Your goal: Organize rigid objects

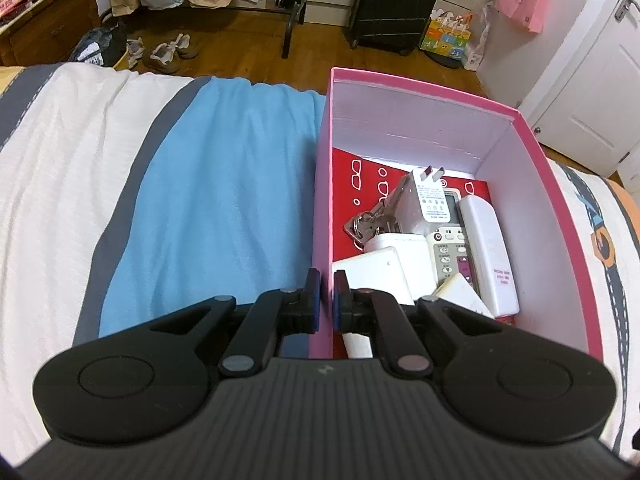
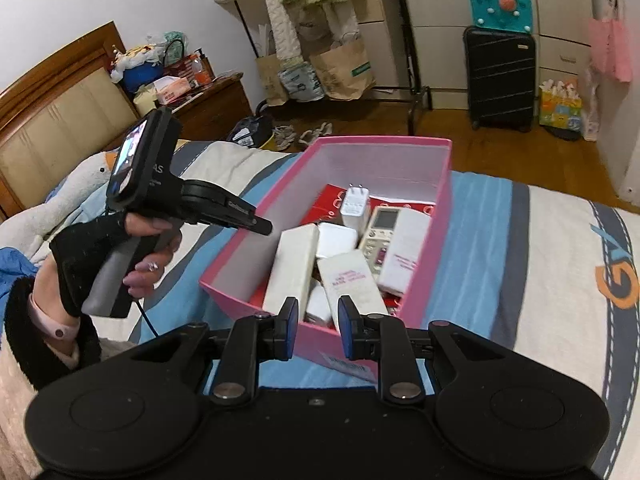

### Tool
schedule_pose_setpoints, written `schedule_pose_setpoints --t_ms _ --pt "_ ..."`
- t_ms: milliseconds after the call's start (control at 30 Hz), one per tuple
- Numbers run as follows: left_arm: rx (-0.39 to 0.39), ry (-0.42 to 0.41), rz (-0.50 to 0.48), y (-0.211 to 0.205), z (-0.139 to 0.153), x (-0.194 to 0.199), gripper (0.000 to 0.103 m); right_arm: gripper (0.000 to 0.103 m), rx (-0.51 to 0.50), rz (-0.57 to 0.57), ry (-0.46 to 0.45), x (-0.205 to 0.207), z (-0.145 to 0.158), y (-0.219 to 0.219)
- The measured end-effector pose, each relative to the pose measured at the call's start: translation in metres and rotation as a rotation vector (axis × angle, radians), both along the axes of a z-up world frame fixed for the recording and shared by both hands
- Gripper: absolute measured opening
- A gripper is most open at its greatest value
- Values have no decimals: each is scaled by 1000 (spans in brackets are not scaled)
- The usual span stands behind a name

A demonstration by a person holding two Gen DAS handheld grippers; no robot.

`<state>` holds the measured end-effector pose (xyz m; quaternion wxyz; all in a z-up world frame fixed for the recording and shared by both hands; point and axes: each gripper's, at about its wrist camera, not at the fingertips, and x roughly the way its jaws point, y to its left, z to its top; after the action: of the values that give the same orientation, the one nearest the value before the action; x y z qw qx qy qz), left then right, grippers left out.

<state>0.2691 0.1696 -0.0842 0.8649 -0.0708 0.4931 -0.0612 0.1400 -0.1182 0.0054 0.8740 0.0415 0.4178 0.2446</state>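
1. Bedding in blue, white and grey stripes (image 1: 208,184) lies under the pink box (image 2: 440,184); a black suitcase (image 2: 500,76) stands well behind.
2. Chargers, a remote (image 2: 380,228) and white cases crowd that box.
3. My left gripper (image 1: 327,294) pinches the box's near wall.
4. My right gripper (image 2: 318,330) hovers narrowed and empty.

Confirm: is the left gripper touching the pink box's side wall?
Touching. Left wrist view: the left gripper straddles the side wall of the pink box, pads shut on it.
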Motion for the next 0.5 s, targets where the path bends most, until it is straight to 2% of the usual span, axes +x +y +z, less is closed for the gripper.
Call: schedule_pose_setpoints --t_ms 233,433,500 --pt "39 -5 9 -5 6 -10 6 27 -22 -27 -56 -17 5 -14" --pt "109 -74 14 -19 30 -40 6 32 -46 -34 -153 -34 16 -22" --pt "99 -89 11 -22 39 -55 12 34 -42 -46 -175 -40 19 -27"
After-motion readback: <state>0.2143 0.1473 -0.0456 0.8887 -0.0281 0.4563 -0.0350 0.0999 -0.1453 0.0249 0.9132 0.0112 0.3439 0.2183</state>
